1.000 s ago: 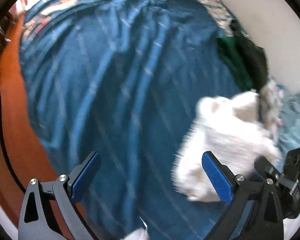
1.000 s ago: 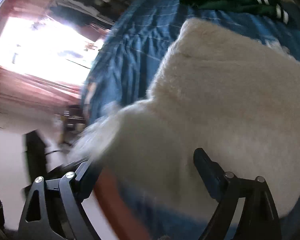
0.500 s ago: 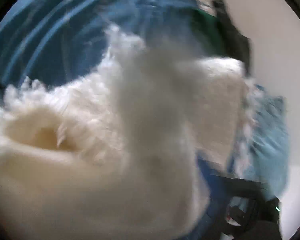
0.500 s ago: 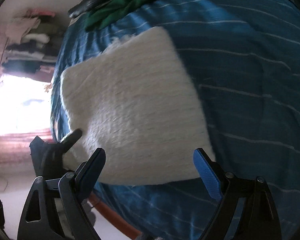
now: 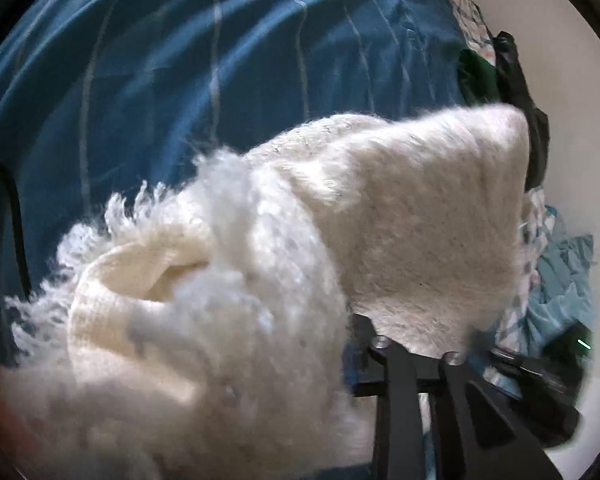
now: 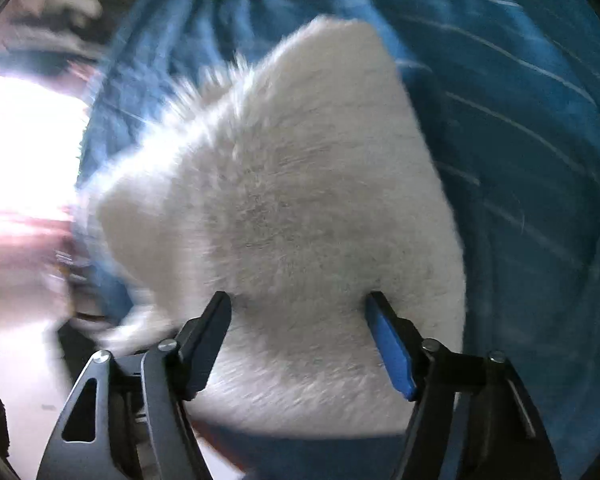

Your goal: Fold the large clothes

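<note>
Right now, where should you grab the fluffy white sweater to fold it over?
Probably the near edge of the fluffy white sweater, coming in low from the bed's front side. That edge lies between the right gripper's open fingers, flat and thin enough to pinch, over the blue bedsheet. The left side looks bunched and thick around the left gripper.
</note>
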### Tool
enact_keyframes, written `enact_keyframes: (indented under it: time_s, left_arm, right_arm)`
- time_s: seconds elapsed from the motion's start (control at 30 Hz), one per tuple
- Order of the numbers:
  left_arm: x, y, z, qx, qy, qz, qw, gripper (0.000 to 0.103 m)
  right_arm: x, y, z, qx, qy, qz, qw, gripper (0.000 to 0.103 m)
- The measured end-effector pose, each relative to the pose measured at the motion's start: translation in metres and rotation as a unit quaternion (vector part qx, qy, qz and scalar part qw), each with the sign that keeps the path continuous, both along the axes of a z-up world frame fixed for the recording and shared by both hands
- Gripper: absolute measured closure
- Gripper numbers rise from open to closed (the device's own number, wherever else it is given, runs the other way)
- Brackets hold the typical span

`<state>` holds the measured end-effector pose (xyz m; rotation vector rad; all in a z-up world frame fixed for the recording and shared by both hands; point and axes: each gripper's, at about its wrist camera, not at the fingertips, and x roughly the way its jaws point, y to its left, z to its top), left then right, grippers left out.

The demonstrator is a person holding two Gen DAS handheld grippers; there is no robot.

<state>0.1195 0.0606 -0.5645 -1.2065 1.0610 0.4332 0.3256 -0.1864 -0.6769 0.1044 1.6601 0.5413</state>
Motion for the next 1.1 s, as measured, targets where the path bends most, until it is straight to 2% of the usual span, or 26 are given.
enact_keyframes:
  time_s: [0.07,0.1,0.17,0.23,0.27,0.3,0.33,0.37,0.43,0.47,0.57,0.63,0.73,0.77,0.83,0.87,0.93,0.97,1.0,1.1]
  left_arm:
    - [-0.002,0.000,0.009,-0.004,-0.007,-0.010,0.9999,0.072]
    - [-0.004,0.000,0.019,0.005,-0.002,-0.016,0.9999,0.072]
    - [-0.008,0.000,0.036,0.019,0.017,-0.029,0.9993,0.072]
    - [-0.016,-0.002,0.054,0.045,0.035,-0.041,0.9975,0.068]
    - [-0.017,-0.002,0.063,0.065,0.045,-0.046,0.9958,0.059]
    - [-0.018,-0.003,0.073,0.097,0.059,-0.048,0.9923,0.045]
    - [-0.018,-0.003,0.081,0.129,0.072,-0.052,0.9877,0.036]
    - [-0.019,-0.002,0.090,0.163,0.077,-0.058,0.9819,0.022]
    - [-0.016,0.001,0.102,0.234,0.086,-0.067,0.9661,0.017]
    - [-0.012,0.003,0.104,0.261,0.088,-0.073,0.9586,0.014]
    - [0.006,0.015,0.098,0.291,0.105,-0.088,0.9469,0.012]
    - [0.017,0.021,0.093,0.298,0.105,-0.093,0.9444,0.012]
    - [0.023,0.021,0.094,0.291,0.101,-0.100,0.9460,0.012]
    - [0.023,0.018,0.096,0.284,0.097,-0.099,0.9488,0.012]
    - [0.022,0.010,0.100,0.252,0.086,-0.095,0.9593,0.012]
    - [0.017,0.006,0.100,0.227,0.081,-0.087,0.9666,0.012]
    - [0.007,-0.002,0.098,0.183,0.072,-0.067,0.9782,0.012]
    - [0.001,-0.006,0.094,0.157,0.067,-0.052,0.9840,0.012]
    - [-0.005,-0.011,0.088,0.128,0.058,-0.037,0.9894,0.012]
    - [-0.011,-0.019,0.058,0.049,0.041,-0.007,0.9979,0.012]
  right_arm:
    - [0.011,0.006,-0.014,-0.024,-0.008,0.000,1.000,0.030]
    - [0.017,0.008,-0.014,-0.030,0.003,-0.002,1.000,0.030]
    - [0.025,0.009,0.003,-0.039,0.023,0.008,0.999,0.030]
    - [0.028,0.004,0.031,-0.013,0.001,0.010,1.000,0.030]
    - [0.029,0.005,0.044,-0.001,-0.015,0.014,1.000,0.030]
    - [0.030,0.007,0.061,0.017,-0.037,0.021,0.999,0.030]
    - [0.030,0.011,0.069,0.030,-0.046,0.025,0.998,0.030]
    - [0.031,0.020,0.073,0.047,-0.052,0.032,0.997,0.031]
    - [0.034,0.046,0.067,0.049,-0.058,0.049,0.996,0.049]
    - [0.035,0.056,0.061,0.045,-0.057,0.055,0.996,0.066]
    - [0.041,0.101,0.025,0.006,-0.050,0.067,0.996,0.074]
    - [0.049,0.116,0.005,-0.003,-0.048,0.065,0.997,0.076]
    - [0.059,0.122,0.002,-0.002,-0.031,0.066,0.997,0.077]
    - [0.063,0.119,0.008,0.012,-0.018,0.068,0.997,0.074]
    - [0.065,0.100,0.019,0.055,0.008,0.058,0.997,0.074]
    - [0.066,0.088,0.027,0.078,0.015,0.050,0.996,0.072]
    - [0.068,0.045,0.049,0.107,0.005,0.021,0.994,0.055]
    - [0.067,0.028,0.056,0.107,-0.003,0.010,0.994,0.041]
    - [0.066,0.006,0.059,0.106,-0.008,-0.005,0.994,0.037]
    - [0.062,-0.045,0.046,0.132,0.022,-0.025,0.991,0.036]
